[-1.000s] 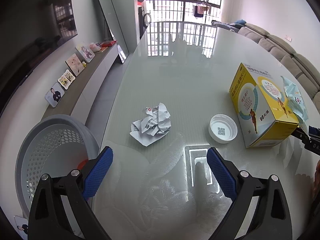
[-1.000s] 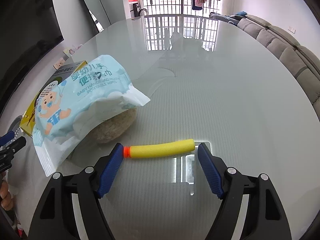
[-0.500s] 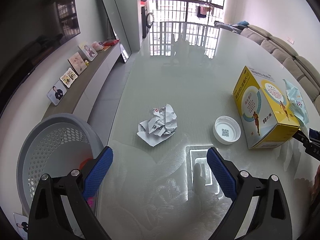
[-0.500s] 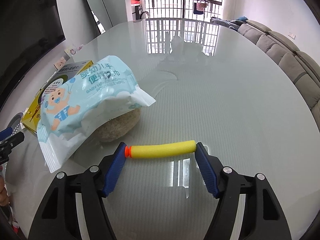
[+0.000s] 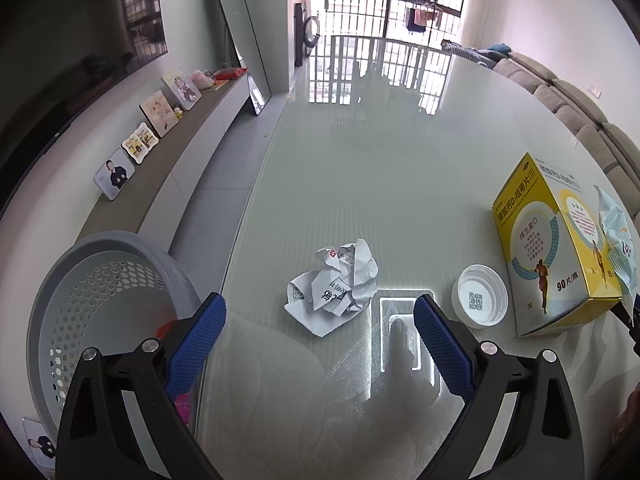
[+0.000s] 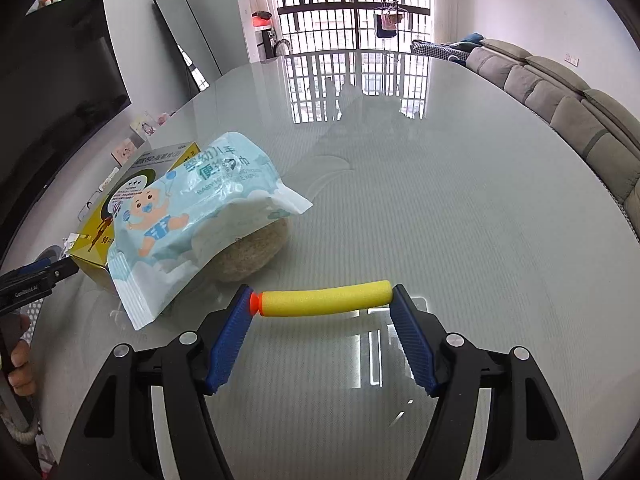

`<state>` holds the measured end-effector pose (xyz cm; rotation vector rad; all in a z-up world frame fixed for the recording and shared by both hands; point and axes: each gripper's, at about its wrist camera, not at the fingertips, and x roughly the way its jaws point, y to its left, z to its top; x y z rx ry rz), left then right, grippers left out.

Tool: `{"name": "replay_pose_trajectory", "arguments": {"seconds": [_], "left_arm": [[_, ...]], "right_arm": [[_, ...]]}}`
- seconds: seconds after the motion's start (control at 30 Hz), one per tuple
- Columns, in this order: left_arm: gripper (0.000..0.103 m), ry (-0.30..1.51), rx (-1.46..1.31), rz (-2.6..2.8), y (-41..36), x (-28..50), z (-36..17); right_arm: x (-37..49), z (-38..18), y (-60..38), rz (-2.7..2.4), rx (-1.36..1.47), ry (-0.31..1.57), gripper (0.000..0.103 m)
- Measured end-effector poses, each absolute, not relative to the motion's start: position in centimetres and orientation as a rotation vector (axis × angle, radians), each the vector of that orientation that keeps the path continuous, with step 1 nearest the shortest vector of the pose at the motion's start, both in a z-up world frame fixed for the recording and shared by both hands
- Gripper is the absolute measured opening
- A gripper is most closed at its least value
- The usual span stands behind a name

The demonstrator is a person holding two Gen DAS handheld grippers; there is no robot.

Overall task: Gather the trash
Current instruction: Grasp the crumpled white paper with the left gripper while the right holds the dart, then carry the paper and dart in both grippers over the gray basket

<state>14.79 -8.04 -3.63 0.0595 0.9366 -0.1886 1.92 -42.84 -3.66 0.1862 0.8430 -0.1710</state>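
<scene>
Yellow foam dart (image 6: 324, 298), orange tip, slightly bowed.

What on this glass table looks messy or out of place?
A crumpled paper wad lies loose near the table's edge, a white cap sits upside down beside the yellow box, and the wipes packet lies tilted against that box.

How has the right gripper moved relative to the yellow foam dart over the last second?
Yes. The right gripper has closed in on the yellow foam dart, which lies on the glass table; its blue pads now bracket, perhaps touch, both dart ends.
</scene>
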Motion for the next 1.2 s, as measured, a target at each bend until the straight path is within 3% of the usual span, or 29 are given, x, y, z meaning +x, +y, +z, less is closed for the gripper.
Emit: {"name": "replay_pose_trajectory", "arguments": {"seconds": [0.1,0.43,1.2], "left_arm": [[0.087,0.930,0.069,-0.180,-8.3,15.2,-3.8],[0.035,0.922,0.078,-0.214,-8.5,15.5,-3.9],[0.034,0.854,0.084,-0.269,-5.1,9.6,-1.7]], "right_arm": [[1.9,-3.8,-43.0,-0.166,0.197,0.843,0.067],[1.8,-4.2,-43.4,-0.160,0.202,0.844,0.067],[-4.9,-3.3,-38.4,-0.180,0.278,0.851,0.067]]}}
